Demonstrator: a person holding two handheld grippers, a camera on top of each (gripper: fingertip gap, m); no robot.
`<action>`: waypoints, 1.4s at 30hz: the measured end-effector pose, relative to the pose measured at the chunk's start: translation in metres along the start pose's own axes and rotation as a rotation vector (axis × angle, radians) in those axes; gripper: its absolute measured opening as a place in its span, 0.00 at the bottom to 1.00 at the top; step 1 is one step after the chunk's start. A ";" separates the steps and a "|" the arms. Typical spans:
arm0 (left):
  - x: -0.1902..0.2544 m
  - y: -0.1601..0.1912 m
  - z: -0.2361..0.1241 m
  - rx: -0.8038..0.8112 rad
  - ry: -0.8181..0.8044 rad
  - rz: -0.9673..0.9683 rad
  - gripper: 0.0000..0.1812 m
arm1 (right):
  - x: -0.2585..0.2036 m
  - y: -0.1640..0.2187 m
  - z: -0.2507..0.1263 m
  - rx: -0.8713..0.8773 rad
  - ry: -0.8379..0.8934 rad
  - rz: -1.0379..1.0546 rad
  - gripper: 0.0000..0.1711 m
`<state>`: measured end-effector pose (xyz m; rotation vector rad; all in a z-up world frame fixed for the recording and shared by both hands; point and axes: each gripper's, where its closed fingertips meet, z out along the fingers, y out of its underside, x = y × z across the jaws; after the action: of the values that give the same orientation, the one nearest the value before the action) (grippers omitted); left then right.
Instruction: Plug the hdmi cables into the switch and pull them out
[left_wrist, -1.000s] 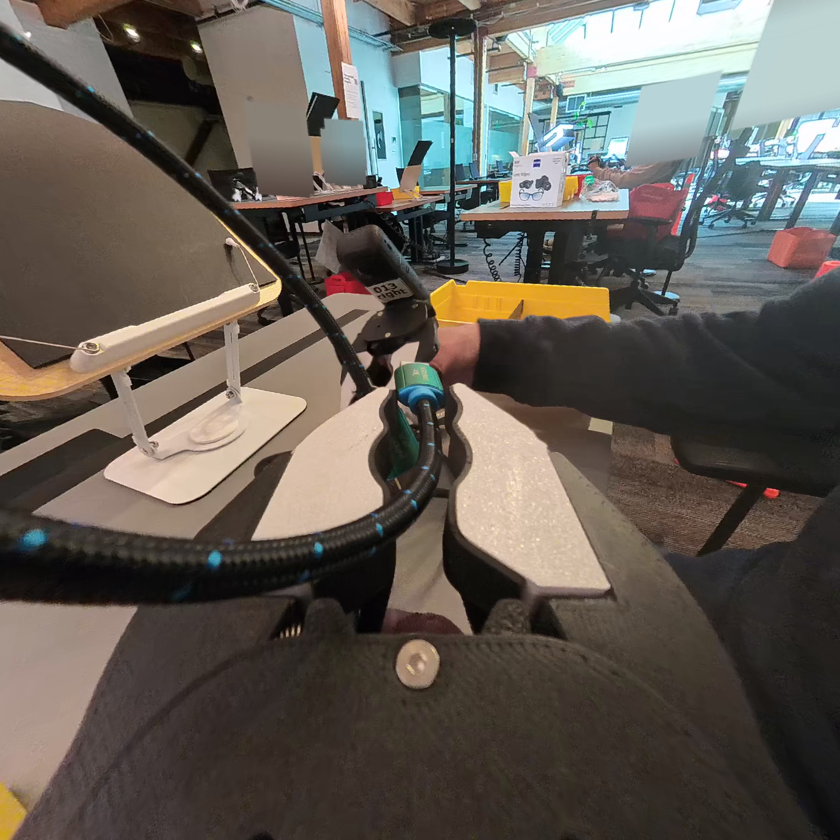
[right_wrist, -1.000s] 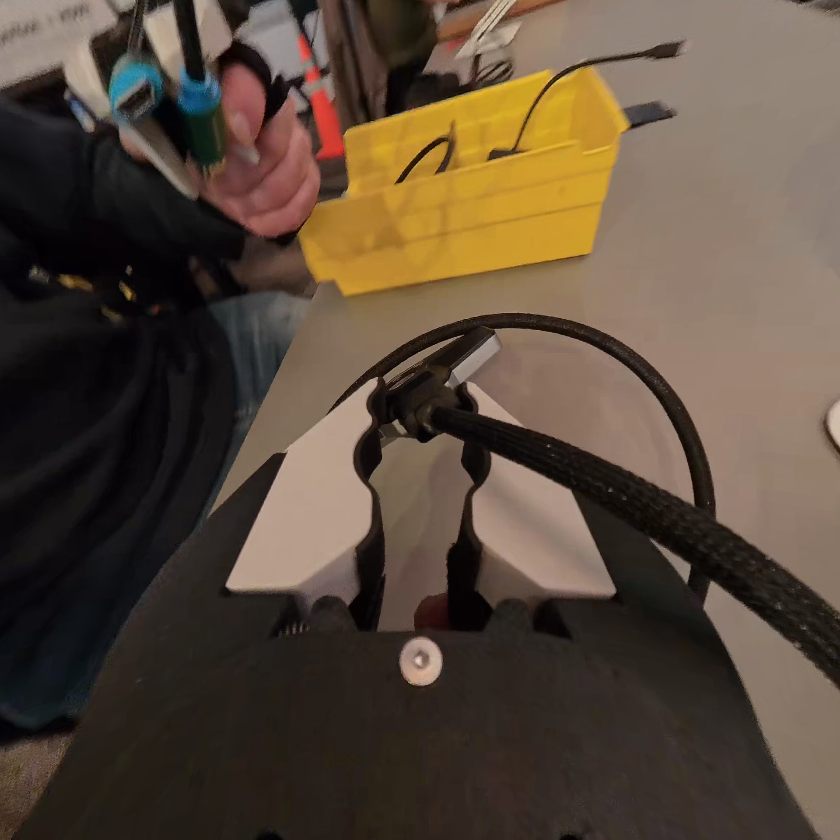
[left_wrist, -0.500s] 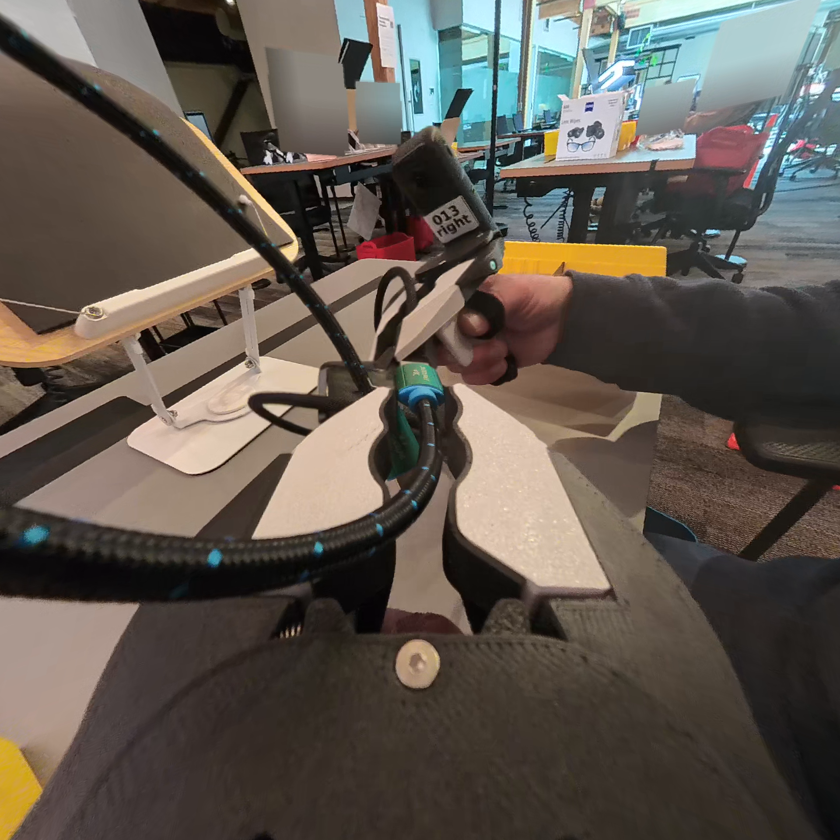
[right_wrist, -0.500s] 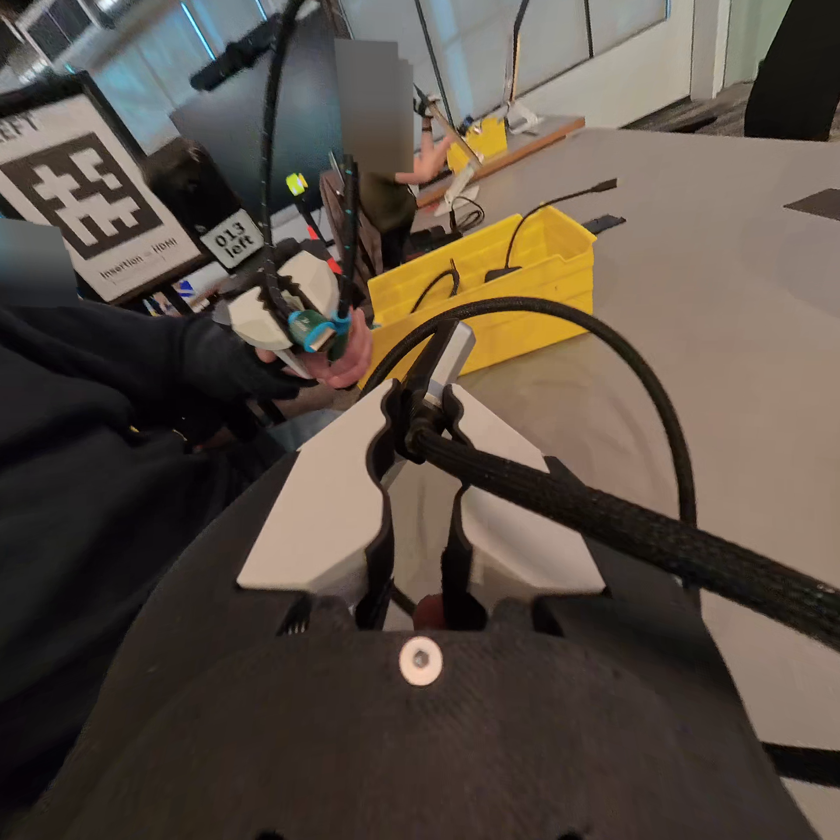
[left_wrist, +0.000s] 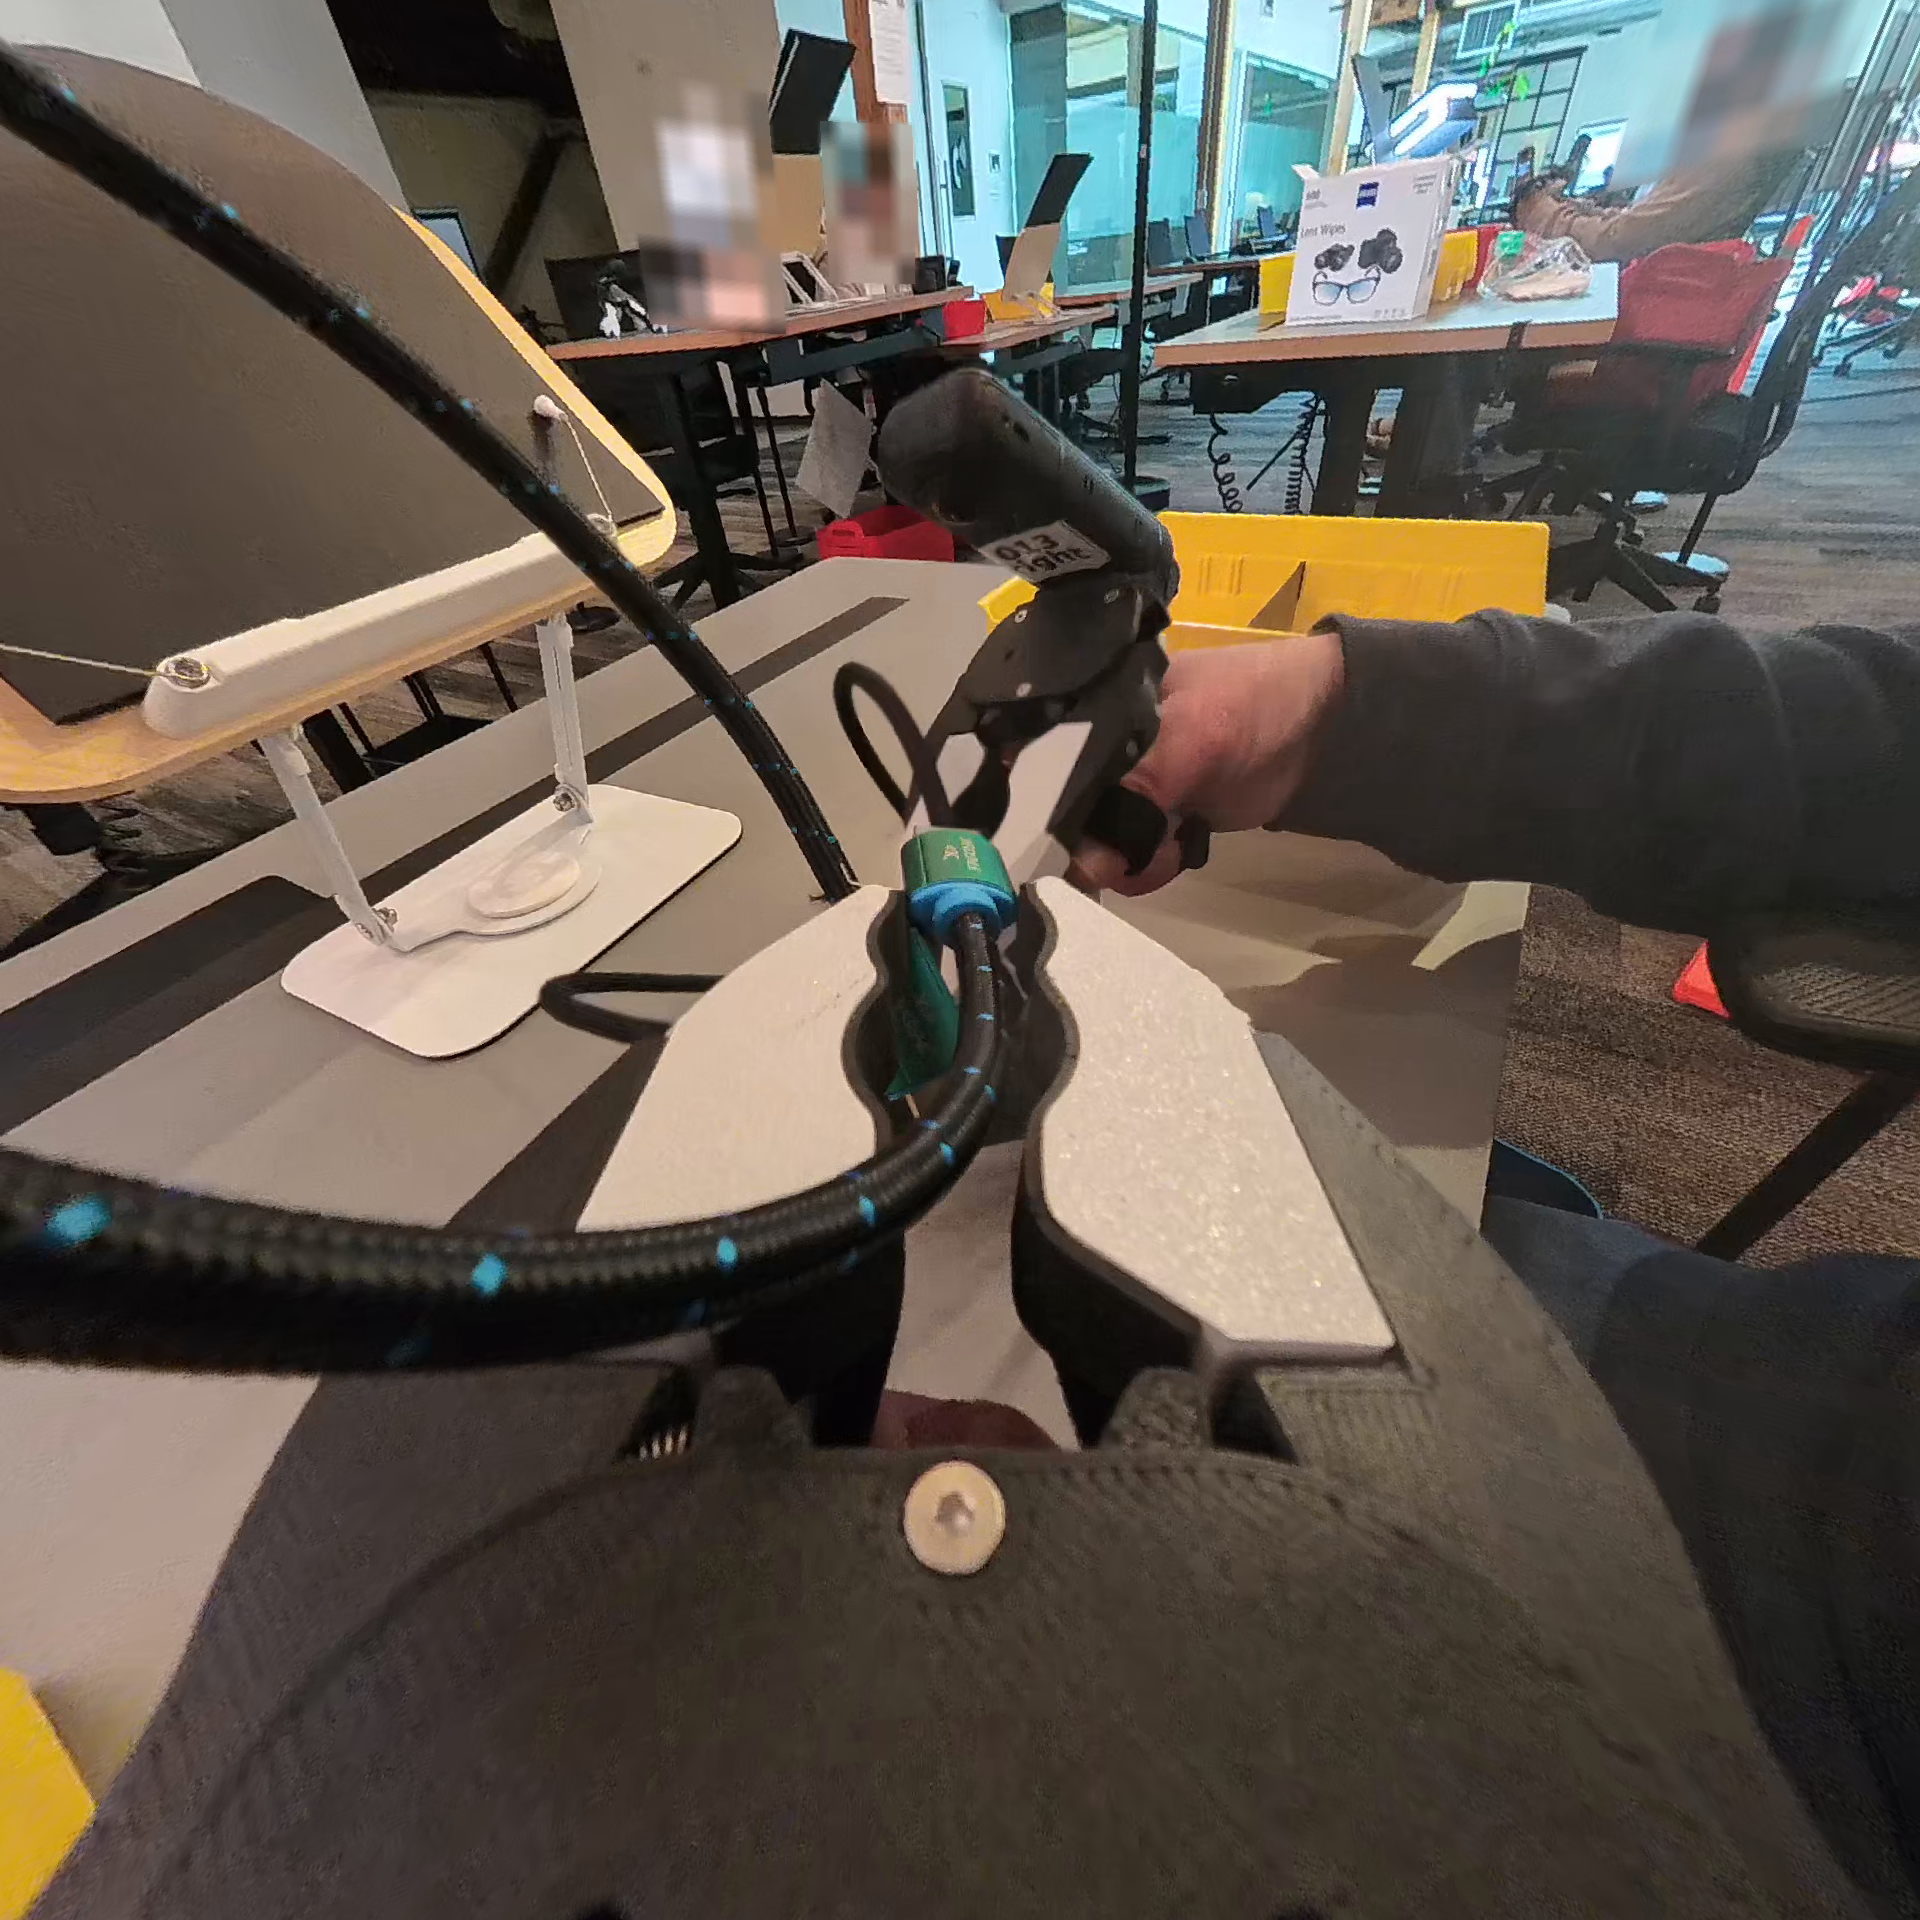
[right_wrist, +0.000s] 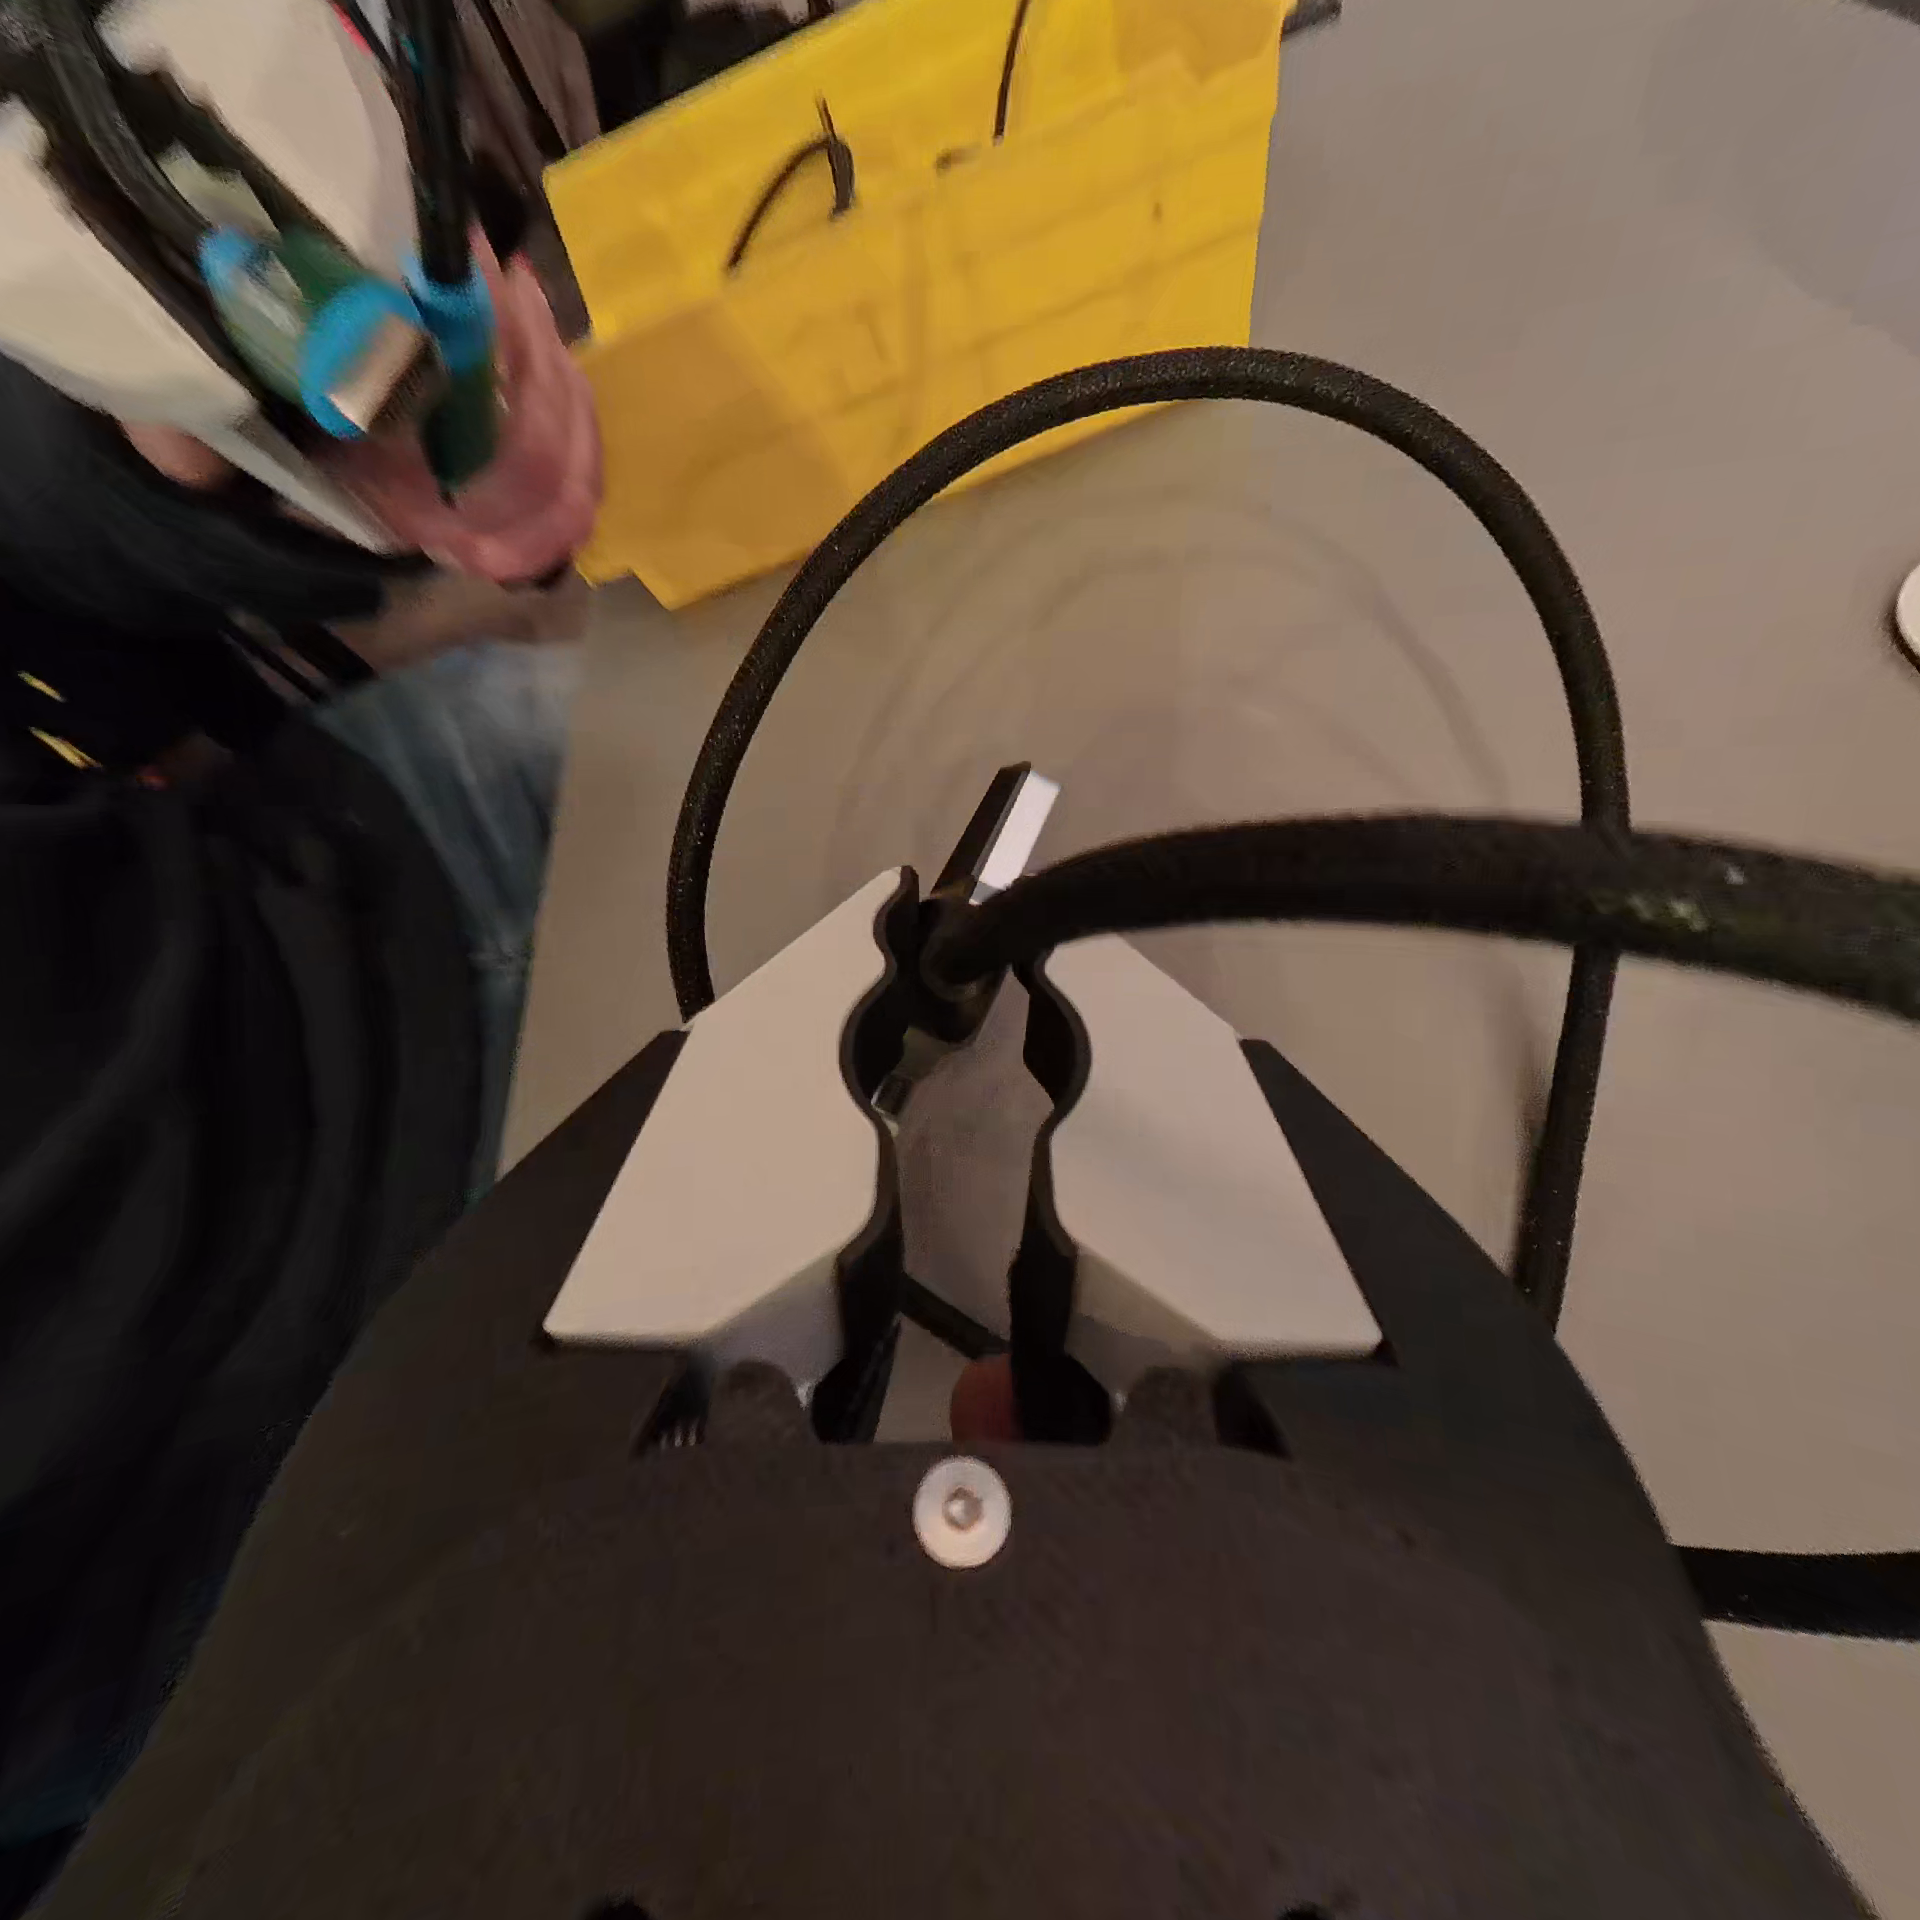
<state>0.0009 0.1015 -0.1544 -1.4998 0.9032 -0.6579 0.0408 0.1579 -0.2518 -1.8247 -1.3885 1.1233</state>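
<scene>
At the twelve o'clock end of my left tool (left_wrist: 961, 914), the fingers are clenched on the green-and-blue plug (left_wrist: 954, 871) of a black braided cable flecked with blue (left_wrist: 582, 1262), which loops off toward nine o'clock. My right tool (right_wrist: 961, 935) grips the plug end of a plain black braided cable (right_wrist: 1403, 868), its silver-tipped connector (right_wrist: 1013, 831) pointing at one o'clock above the grey counter (right_wrist: 1455, 468); the cable arcs overhead and trails to three o'clock. A yellow bin (right_wrist: 935, 281) sits at twelve o'clock. I cannot pick out the switch in either view, so both plugs are unplugged and held in mid-air. Risks, as I judge them: the stiff loops could twist a plug askew in its grip, the two cables could cross and snag, and a tilted connector could jam against a port.
</scene>
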 end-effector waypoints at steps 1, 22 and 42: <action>0.000 0.000 0.000 -0.001 0.000 0.000 0.11 | -0.001 0.003 0.002 -0.016 0.007 -0.029 0.09; -0.001 -0.001 -0.006 0.003 0.019 0.017 0.11 | -0.034 0.036 0.010 -0.628 -0.214 -0.668 0.20; -0.003 0.005 -0.005 -0.016 0.009 0.023 0.11 | -0.027 0.022 0.011 -0.503 0.040 -0.388 0.15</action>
<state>-0.0052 0.1014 -0.1589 -1.4998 0.9331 -0.6427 0.0389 0.1253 -0.2676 -1.7647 -2.0250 0.5665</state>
